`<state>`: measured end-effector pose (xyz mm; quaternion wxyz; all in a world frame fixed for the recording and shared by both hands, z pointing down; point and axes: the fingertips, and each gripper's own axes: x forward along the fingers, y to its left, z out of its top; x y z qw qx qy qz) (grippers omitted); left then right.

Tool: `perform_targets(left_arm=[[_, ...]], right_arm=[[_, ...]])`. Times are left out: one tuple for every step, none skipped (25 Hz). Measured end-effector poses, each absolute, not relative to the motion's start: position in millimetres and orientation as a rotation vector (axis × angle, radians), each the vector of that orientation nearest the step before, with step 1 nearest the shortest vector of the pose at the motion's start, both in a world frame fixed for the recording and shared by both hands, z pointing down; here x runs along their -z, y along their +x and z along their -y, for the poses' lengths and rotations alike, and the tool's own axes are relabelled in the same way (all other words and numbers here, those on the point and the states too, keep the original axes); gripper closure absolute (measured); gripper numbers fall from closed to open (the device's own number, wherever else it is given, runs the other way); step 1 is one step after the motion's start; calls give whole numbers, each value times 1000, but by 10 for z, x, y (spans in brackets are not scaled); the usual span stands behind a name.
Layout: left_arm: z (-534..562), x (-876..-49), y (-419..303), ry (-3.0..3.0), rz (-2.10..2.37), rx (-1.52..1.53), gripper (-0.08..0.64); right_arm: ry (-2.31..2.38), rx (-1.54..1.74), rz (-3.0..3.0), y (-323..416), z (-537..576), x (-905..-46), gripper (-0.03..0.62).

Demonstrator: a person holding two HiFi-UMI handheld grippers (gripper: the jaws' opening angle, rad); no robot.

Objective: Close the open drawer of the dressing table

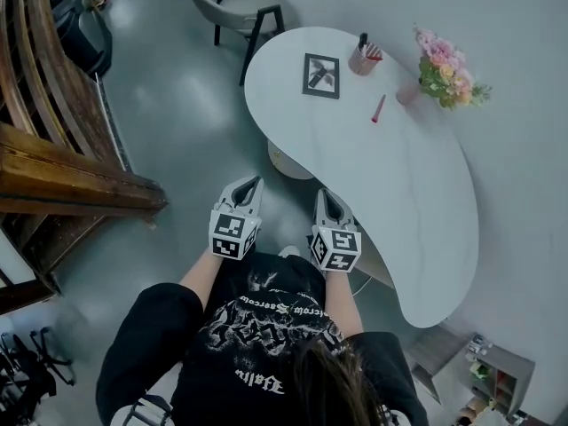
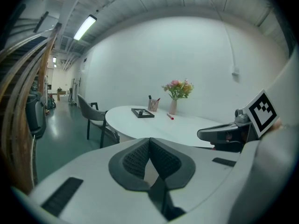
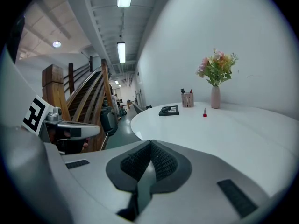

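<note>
The white curved dressing table stands ahead and to the right, also seen in the left gripper view and the right gripper view. No open drawer shows plainly; the table's underside is mostly hidden by its top. My left gripper hangs over the floor just left of the table's near edge, jaws shut with nothing between them. My right gripper sits beside it at the table's edge, also shut and empty. The two are level with each other, close in front of the person's body.
On the table are a dark picture frame, a pen cup, a red stick and a vase of flowers. A grey chair stands beyond the table's far end. A wooden staircase rises at left. A small shelf stands at bottom right.
</note>
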<state>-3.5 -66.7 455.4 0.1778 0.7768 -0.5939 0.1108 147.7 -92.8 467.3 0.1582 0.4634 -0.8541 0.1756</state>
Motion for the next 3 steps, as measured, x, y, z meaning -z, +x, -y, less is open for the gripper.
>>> perform_targets(left_arm=[[682,-4560,-36,2199,1678,-318,537],[695,-4565,-39,2200,1676,-323,537],[709,-4569,-42,2201,1674,-327,537]], right_arm=[[1323,-503,2441,1472,940,-4679,566],[1321,-504,2439,1464,950,-4684,567],[1318,-504,2438,1455,960,-4688,566]])
